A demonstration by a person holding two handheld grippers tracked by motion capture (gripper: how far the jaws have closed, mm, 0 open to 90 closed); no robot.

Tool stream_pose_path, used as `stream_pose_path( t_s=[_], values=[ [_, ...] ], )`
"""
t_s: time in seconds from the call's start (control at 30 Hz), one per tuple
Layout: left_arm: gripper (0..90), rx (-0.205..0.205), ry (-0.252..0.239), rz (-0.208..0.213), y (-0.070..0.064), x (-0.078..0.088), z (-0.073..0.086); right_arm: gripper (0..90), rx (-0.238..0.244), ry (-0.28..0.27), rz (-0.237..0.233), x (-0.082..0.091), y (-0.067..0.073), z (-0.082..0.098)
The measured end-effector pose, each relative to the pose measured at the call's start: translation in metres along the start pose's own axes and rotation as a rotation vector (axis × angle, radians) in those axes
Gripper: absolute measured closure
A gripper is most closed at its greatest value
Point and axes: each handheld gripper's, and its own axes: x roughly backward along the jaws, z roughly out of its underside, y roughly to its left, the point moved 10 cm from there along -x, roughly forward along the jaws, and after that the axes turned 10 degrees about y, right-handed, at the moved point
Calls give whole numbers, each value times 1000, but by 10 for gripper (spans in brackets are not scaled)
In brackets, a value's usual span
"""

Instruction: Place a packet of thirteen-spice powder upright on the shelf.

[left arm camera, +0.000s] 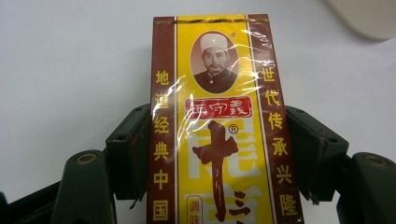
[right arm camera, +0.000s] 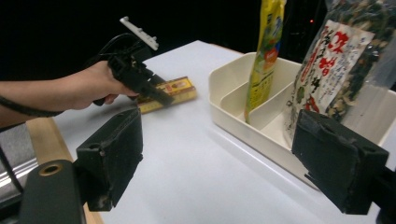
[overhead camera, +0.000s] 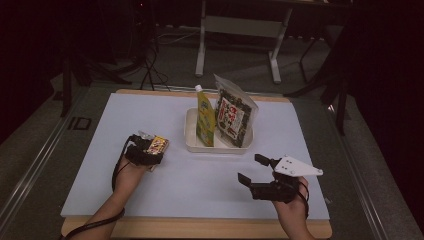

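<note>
A red and yellow seasoning box [overhead camera: 158, 144] lies flat on the white table top, left of centre. My left gripper [overhead camera: 148, 151] is around it. In the left gripper view the box [left arm camera: 215, 121] runs up between the two black pads [left arm camera: 133, 154], which touch its long sides. From the right gripper view I see the left hand, the left gripper [right arm camera: 154, 91] and the box [right arm camera: 173, 89] lying on the table. My right gripper [overhead camera: 252, 169] hovers near the front right, open with nothing between its fingers [right arm camera: 114, 158].
A white divided tray [overhead camera: 192, 142] stands at mid-table, holding an upright yellow pouch [overhead camera: 205, 117] and a clear bag of dark dried food [overhead camera: 234, 117]. In the right gripper view the tray [right arm camera: 233, 79] lies just ahead. A desk frame [overhead camera: 240, 30] stands beyond the table.
</note>
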Motion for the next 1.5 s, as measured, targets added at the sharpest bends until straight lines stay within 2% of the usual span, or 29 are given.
stream_pose_path(
  t_s=[0.07,0.17,0.23,0.27,0.33,0.53,0.67,0.7,0.8,0.83,0.9,0.97,1.0,1.1,1.17,1.2,1.23,1.27,1.33,1.43,1.47,1.5],
  values=[
    [322,-12,-27,9,-2,7,-2,162,4,-2,11,1,-2,-1],
    [322,-23,-66,37,-7,18,-4,168,2,-7,-5,2,-1,-2],
    [322,-23,-66,37,-7,18,-4,168,5,-10,-5,2,0,-3],
    [323,-38,-94,63,-15,29,-5,169,4,-22,2,4,0,-4],
    [323,-50,-115,75,-20,36,-5,168,-4,-21,-13,4,1,-5],
    [322,-83,-178,165,-44,55,-6,164,5,4,13,2,-1,-5],
    [322,-129,-220,212,-62,66,-7,155,6,14,28,2,-2,-4],
    [322,-145,-235,236,-68,69,-7,140,11,8,36,3,-3,-5],
    [322,-179,-273,273,-82,77,-9,125,19,-7,50,4,-4,-8],
    [322,-187,-283,277,-86,80,-9,118,11,-4,45,4,-4,-8],
    [322,-198,-308,311,-96,86,-11,113,-6,-8,53,3,-6,-9],
    [322,-209,-339,346,-105,92,-13,109,-31,-18,41,3,-6,-10],
    [322,-221,-350,352,-109,95,-14,109,-32,-27,47,3,-6,-11],
    [322,-265,-397,375,-121,103,-16,109,-4,-30,65,1,-6,-12],
    [322,-295,-435,416,-130,109,-17,109,-5,-29,50,0,-5,-14],
    [322,-295,-435,416,-130,109,-17,109,-5,-29,50,0,-5,-14],
    [322,-295,-435,416,-130,109,-17,109,-17,-30,29,0,-3,-16],
    [322,-311,-459,440,-139,113,-16,109,-2,-36,17,2,-2,-21],
    [322,-324,-462,439,-143,112,-15,109,34,-54,29,4,0,-26],
    [322,-330,-468,452,-146,112,-15,111,37,-76,-8,5,6,-31],
    [322,-339,-484,464,-154,112,-14,125,51,-64,3,3,8,-34],
    [322,-340,-487,464,-155,112,-14,127,37,-48,-7,2,9,-33]
  ],
)
